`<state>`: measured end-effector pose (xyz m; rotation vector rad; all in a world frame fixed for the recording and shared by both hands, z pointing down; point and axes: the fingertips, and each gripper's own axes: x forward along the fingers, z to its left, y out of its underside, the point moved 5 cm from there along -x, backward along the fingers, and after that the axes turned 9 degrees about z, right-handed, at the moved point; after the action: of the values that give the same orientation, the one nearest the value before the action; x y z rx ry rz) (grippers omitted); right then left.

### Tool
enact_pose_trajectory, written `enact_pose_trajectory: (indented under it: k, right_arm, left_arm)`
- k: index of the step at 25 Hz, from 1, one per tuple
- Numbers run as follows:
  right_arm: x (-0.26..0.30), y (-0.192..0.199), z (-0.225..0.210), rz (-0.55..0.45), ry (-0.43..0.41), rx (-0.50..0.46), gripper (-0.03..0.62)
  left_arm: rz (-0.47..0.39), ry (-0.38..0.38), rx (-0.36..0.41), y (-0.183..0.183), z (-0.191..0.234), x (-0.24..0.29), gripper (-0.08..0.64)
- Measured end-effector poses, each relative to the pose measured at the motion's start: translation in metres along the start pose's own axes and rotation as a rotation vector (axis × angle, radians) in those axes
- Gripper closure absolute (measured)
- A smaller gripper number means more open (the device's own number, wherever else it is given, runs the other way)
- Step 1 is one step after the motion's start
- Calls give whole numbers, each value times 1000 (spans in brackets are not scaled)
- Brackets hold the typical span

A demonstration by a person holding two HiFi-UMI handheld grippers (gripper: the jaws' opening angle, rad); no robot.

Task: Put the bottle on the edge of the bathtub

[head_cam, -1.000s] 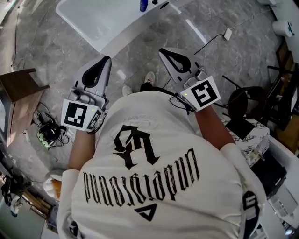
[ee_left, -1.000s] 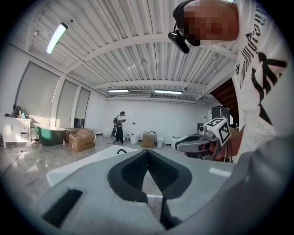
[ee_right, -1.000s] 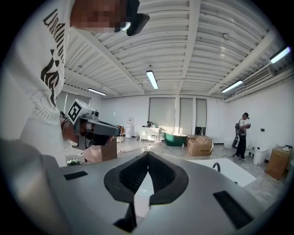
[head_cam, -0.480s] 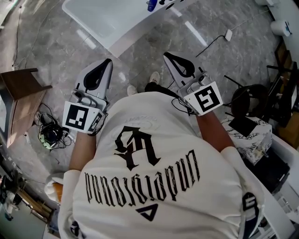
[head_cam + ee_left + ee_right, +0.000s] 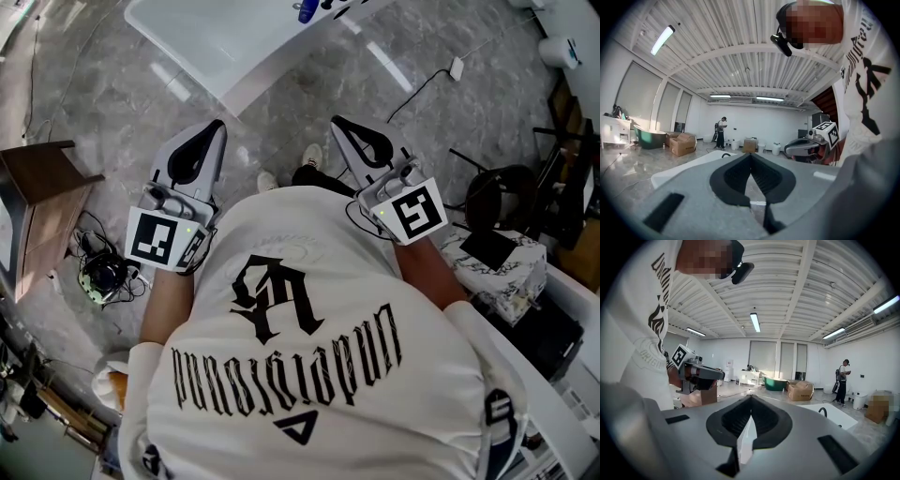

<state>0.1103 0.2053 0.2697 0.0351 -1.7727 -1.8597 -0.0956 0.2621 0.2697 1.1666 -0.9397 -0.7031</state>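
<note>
Grippers first: left gripper and right gripper are both clenched tight on nothing, well apart from the blue bottle, which looks to be standing by the white bathtub's far rim. Reach in without opening up and you'd probably knock it over. Count: one bottle, one bathtub, two grippers.

Black gothic lettering on the person's white shirt stays unreadable.
</note>
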Motion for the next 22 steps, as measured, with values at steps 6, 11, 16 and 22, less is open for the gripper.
enact_pose_trajectory:
  k: [6, 11, 16, 22]
  right_arm:
    - [2, 0, 5, 2, 2, 3, 578]
    - [-1, -4, 3, -3, 13, 3, 578]
    - [-6, -5, 1, -9, 19, -1, 578]
    - [-10, -4, -6, -12, 25, -7, 578]
  left_arm:
    - [-5, 15, -7, 1, 3, 3, 548]
    - [-10, 19, -10, 0, 4, 4, 548]
    - [-13, 26, -6, -2, 1, 8, 548]
    - [-12, 33, -8, -1, -2, 16, 548]
